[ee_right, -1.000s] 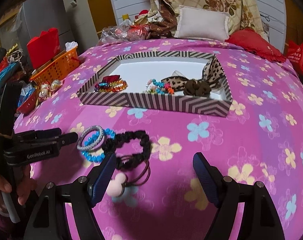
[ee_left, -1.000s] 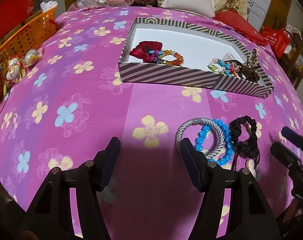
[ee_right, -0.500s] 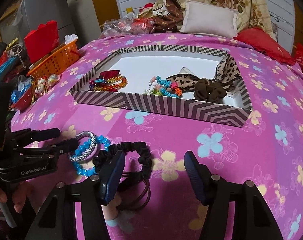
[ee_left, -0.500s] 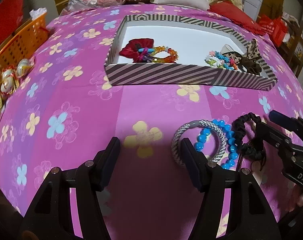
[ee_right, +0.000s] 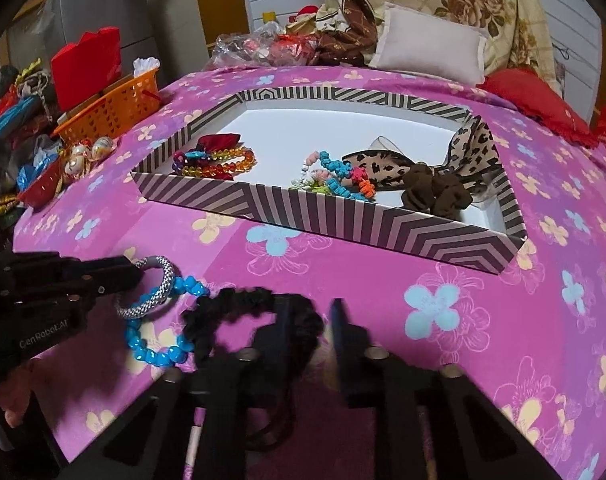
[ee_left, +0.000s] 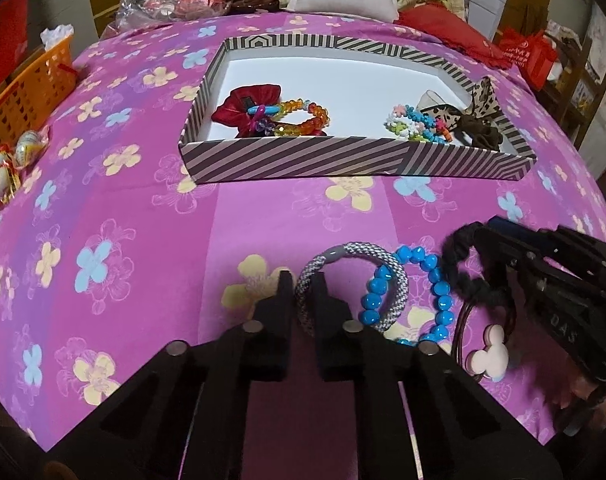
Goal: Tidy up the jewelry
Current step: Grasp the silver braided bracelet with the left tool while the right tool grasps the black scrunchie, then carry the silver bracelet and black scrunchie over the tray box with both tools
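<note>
From the left wrist view, the left claw [ee_left: 303,286] has its two fingers pinched together on the near side of a silver-grey woven bracelet [ee_left: 351,284], which lies on the pink flowered bed cover [ee_left: 143,220]. Just to the claw's right, a blue bead bracelet [ee_left: 407,292] overlaps the silver-grey one, and beyond that sits a black scrunchie [ee_left: 459,276] with a thin hair tie carrying a pale mouse-shaped charm [ee_left: 487,356]. The right claw [ee_left: 499,240] comes in from the far right with its tips at the scrunchie. Straight ahead of the left claw, well apart, is a striped box [ee_left: 343,160] holding a red bow [ee_left: 245,106], an amber bead bracelet [ee_left: 303,120], a pastel bead bracelet [ee_left: 411,124] and a brown scrunchie [ee_left: 481,134].

From the right wrist view, the right claw [ee_right: 309,320] has closed on the black scrunchie [ee_right: 239,302], one fold of it caught between the fingers; the picture is blurred here. To its left the left claw [ee_right: 131,272] grips the silver-grey woven bracelet [ee_right: 159,292], with the blue bead bracelet [ee_right: 163,344] looped through beside it. Ahead lies the striped box [ee_right: 343,212], with a leopard-print bow [ee_right: 423,164] in its right part. Far to the left stands an orange basket [ee_right: 111,108].
</note>
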The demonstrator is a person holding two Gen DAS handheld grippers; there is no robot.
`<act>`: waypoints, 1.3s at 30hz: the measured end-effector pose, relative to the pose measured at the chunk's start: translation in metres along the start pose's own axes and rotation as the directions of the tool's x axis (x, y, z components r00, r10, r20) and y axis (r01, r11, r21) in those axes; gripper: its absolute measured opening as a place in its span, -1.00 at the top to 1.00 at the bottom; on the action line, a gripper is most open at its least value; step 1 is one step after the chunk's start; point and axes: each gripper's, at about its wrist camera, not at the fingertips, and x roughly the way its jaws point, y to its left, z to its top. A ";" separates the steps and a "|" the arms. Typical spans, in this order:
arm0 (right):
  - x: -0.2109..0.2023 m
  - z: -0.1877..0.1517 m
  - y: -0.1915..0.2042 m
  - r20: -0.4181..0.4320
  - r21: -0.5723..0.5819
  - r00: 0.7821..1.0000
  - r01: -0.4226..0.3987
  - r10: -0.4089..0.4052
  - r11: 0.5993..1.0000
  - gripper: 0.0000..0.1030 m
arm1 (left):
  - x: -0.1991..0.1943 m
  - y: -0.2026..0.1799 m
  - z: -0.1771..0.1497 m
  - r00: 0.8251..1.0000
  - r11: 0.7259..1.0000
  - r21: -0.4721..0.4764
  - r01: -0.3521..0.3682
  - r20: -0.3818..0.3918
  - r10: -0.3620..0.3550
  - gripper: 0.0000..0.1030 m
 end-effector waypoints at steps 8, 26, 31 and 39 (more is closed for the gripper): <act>-0.023 0.002 -0.004 0.053 0.047 0.998 -0.048 0.045 0.998 0.83 | -0.014 0.013 -0.002 0.999 0.996 -0.072 0.045 0.006 -0.044 0.89; -0.076 0.019 0.006 0.146 0.032 0.988 -0.063 0.058 0.998 0.83 | -0.049 0.013 0.005 0.997 0.996 -0.082 0.029 0.072 -0.024 0.89; -0.081 0.023 0.008 0.155 0.025 0.986 -0.060 0.056 0.998 0.83 | -0.055 0.013 0.008 0.996 0.997 -0.078 0.014 0.084 -0.008 0.89; -0.088 0.029 0.008 0.168 0.018 0.985 -0.051 0.047 0.999 0.83 | -0.061 0.010 0.015 0.995 0.998 -0.068 -0.004 0.103 0.011 0.89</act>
